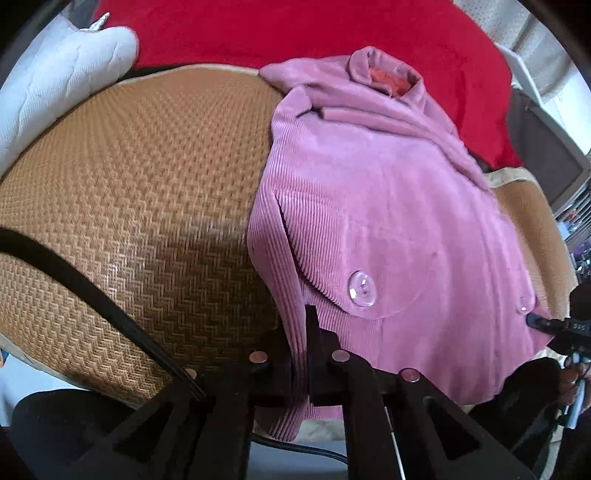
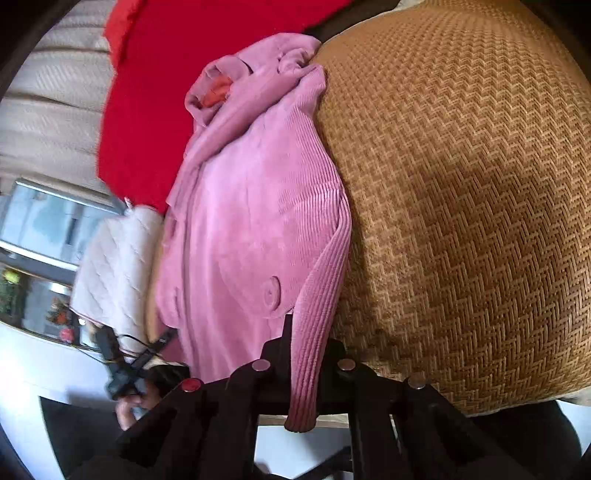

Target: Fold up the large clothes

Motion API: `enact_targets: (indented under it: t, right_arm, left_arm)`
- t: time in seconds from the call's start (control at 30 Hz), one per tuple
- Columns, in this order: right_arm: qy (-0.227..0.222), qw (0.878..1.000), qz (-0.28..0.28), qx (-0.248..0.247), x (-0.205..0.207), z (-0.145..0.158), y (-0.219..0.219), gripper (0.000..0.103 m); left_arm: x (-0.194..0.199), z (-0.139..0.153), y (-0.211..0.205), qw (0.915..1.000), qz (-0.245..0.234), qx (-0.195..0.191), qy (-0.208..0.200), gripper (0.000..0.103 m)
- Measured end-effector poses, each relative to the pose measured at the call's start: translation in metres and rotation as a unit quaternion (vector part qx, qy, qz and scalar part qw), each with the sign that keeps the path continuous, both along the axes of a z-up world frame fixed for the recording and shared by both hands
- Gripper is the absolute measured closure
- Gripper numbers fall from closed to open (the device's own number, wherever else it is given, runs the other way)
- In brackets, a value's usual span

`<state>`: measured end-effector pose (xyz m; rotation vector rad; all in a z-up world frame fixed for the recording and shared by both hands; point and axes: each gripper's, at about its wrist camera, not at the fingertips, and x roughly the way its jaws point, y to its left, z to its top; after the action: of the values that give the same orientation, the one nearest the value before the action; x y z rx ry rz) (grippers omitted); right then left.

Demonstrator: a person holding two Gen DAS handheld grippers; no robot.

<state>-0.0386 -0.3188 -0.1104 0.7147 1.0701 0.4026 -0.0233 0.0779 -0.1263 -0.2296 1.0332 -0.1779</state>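
Both tools are pinching the hem

Left tool [image 1: 301, 343] and right tool [image 2: 306, 343] are clamping the pink coat's [image 1: 388, 221] near edges (woven mat [image 1: 147, 184] lying bare beside it).

We count one pink corduroy coat [image 1: 388, 206] with two clear buttons [image 1: 362, 288] in the left wrist view. One woven mat [image 1: 140, 192] lies under it, one red blanket [image 1: 295, 33] behind. One white quilted cover [image 1: 55, 85]. Two grippers: left gripper [image 1: 301, 354], right gripper [image 2: 306, 354].
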Motion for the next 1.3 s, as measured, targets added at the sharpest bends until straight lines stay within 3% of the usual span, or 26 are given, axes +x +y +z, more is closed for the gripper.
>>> enact_targets:
  t: [0.13, 0.23, 0.37, 0.57, 0.63, 0.7, 0.83, 0.93, 0.97, 1.03, 1.13, 1.3]
  right_arm:
    - [-0.057, 0.998, 0.009, 0.015, -0.014, 0.042, 0.003, 0.096]
    - [-0.067, 0.997, 0.03, 0.001, -0.024, 0.054, 0.008, 0.096]
    - [-0.033, 0.999, 0.022, 0.01, -0.023, 0.027, 0.003, 0.096]
    - [-0.044, 0.999, 0.021, 0.019, -0.046, 0.037, -0.01, 0.096]
    - [-0.028, 0.999, 0.015, 0.022, -0.046, 0.025, -0.017, 0.096]
    - [-0.026, 0.999, 0.007, 0.038, -0.049, 0.019, -0.021, 0.096]
    - [-0.055, 0.997, 0.016, 0.043, -0.056, 0.032, -0.023, 0.096]
    - [-0.029, 0.998, 0.01, 0.048, -0.051, 0.014, -0.026, 0.096]
    - [-0.038, 0.998, 0.014, 0.05, -0.053, 0.021, -0.027, 0.096]
    - [-0.067, 0.996, 0.022, 0.05, -0.057, 0.041, -0.023, 0.096]
    - [-0.071, 0.996, 0.028, 0.042, -0.053, 0.047, -0.018, 0.096]
    - [-0.045, 0.998, 0.034, 0.037, -0.046, 0.029, -0.007, 0.096]
  left_arm:
    - [-0.019, 0.042, 0.009, 0.9978, 0.007, -0.028, -0.059, 0.098]
    - [-0.03, 0.056, 0.009, 0.9963, 0.004, -0.025, -0.082, 0.098]
    - [-0.031, 0.031, 0.022, 0.9989, 0.01, -0.031, -0.035, 0.098]
    - [-0.043, 0.03, 0.029, 0.9984, 0.008, -0.04, -0.04, 0.098]
    - [-0.044, 0.019, 0.035, 0.9991, 0.008, -0.036, -0.019, 0.098]
    - [-0.042, 0.012, 0.042, 0.9981, 0.018, -0.058, -0.002, 0.098]
    - [-0.048, 0.029, 0.043, 0.998, 0.01, -0.052, -0.035, 0.098]
    - [-0.039, 0.012, 0.047, 0.9987, 0.017, -0.049, 0.0, 0.098]
    - [-0.039, 0.01, 0.047, 0.9985, 0.016, -0.052, 0.002, 0.098]
    - [-0.046, 0.027, 0.045, 0.9975, 0.007, -0.062, -0.033, 0.098]
    - [-0.045, 0.043, 0.041, 0.9972, -0.006, -0.046, -0.059, 0.098]
    - [-0.036, 0.02, 0.042, 0.9993, -0.002, -0.033, -0.02, 0.098]
